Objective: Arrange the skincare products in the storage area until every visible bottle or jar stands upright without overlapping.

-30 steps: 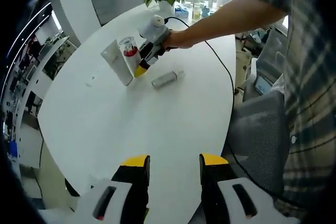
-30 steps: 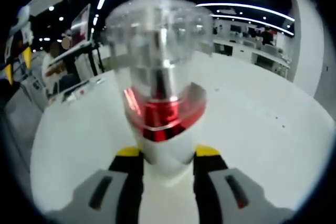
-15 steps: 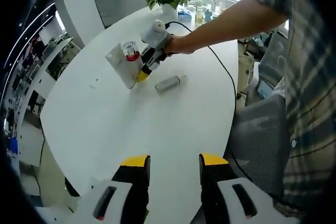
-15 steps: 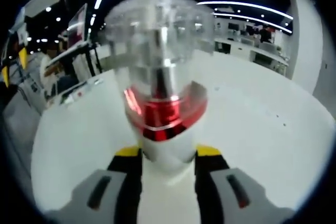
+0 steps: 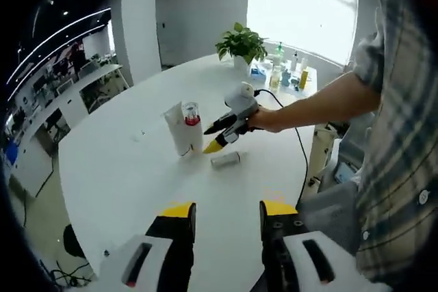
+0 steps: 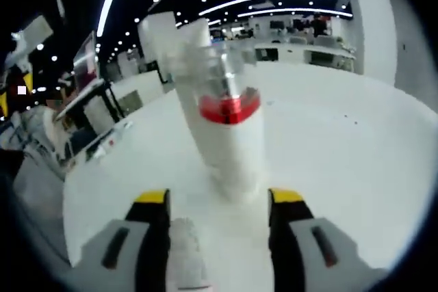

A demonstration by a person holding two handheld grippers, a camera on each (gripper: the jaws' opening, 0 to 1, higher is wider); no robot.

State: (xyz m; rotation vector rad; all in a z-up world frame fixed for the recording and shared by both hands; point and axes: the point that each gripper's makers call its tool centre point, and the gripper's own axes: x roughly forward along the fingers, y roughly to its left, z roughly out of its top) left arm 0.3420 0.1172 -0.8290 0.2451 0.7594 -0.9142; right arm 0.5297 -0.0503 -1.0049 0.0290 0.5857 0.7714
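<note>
Two grippers open: right gripper [image 6: 220, 200] jaws apart just short of upright pump bottle [image 6: 229, 135] beside white tube [image 5: 178, 128]; small bottle [image 5: 225, 161] lies flat on surface [image 5: 123, 182]; left gripper [image 5: 228, 210] hovers empty.

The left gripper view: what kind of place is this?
Probably an open-plan office: a large white table, a potted plant near a bright window, a grey office chair, and further desks under ceiling strip lights.

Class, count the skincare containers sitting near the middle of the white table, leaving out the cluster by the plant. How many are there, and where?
3. A white tube stands upright, the red-banded pump bottle stands beside it, and a small silver bottle lies on its side nearer the table edge. Others could be hidden behind them.
</note>
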